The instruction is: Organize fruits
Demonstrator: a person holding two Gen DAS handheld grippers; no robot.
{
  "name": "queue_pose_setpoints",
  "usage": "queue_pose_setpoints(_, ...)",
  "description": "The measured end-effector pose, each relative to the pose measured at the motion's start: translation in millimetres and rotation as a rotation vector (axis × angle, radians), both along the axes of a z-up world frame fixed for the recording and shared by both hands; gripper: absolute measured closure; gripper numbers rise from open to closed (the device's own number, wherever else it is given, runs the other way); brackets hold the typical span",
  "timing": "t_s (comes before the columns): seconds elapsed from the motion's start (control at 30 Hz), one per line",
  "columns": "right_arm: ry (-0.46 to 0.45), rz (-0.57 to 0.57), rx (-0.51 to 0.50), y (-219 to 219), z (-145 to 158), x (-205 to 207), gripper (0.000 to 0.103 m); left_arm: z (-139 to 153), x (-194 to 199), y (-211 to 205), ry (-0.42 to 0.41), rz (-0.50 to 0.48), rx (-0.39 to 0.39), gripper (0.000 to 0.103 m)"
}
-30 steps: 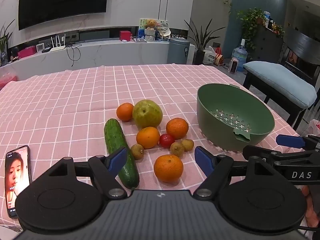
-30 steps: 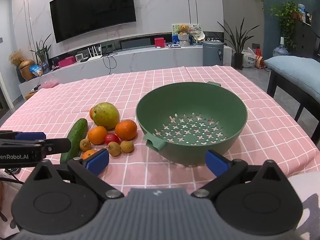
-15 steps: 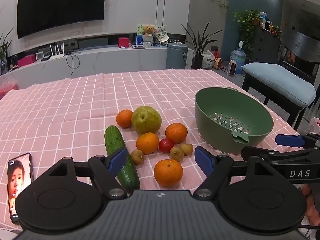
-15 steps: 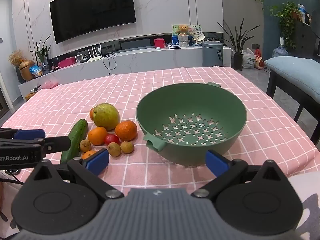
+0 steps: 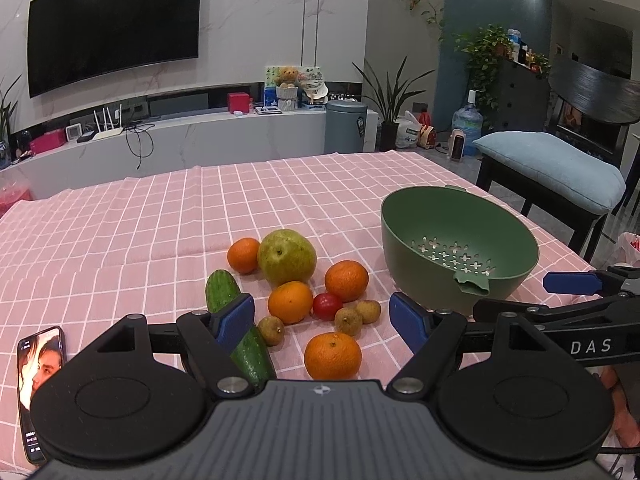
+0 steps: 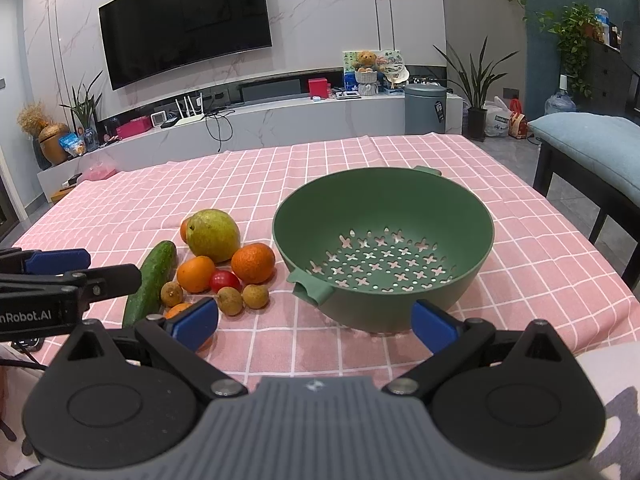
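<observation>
A black television (image 6: 186, 20) hangs on the marble wall (image 6: 340, 8) above a long white console (image 6: 280, 120); a cushioned bench (image 5: 548, 168) stands beside potted plants (image 6: 476, 80).

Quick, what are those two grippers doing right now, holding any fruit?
Left gripper: open, holding nothing.
Right gripper: open, holding nothing.

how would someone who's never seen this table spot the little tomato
Find the green colander on the pink checked tablecloth; the fruit pile lies left of it. In the pile's middle sits the tomato, the only red, glossy piece, among oranges and brown longans.
</observation>
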State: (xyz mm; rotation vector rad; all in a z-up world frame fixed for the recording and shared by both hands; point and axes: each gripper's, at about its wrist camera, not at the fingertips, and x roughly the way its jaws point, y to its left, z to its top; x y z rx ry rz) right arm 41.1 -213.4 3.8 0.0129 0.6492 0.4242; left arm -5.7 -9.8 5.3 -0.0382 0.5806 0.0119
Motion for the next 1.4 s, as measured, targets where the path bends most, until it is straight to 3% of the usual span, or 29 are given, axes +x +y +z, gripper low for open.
queue_pose_setpoints(1.4,-0.002,0.0,0.0,0.9,0.7,-0.9,0.004,0.6,-3.0,1.3,-0.026,0.008,0.011,0.013)
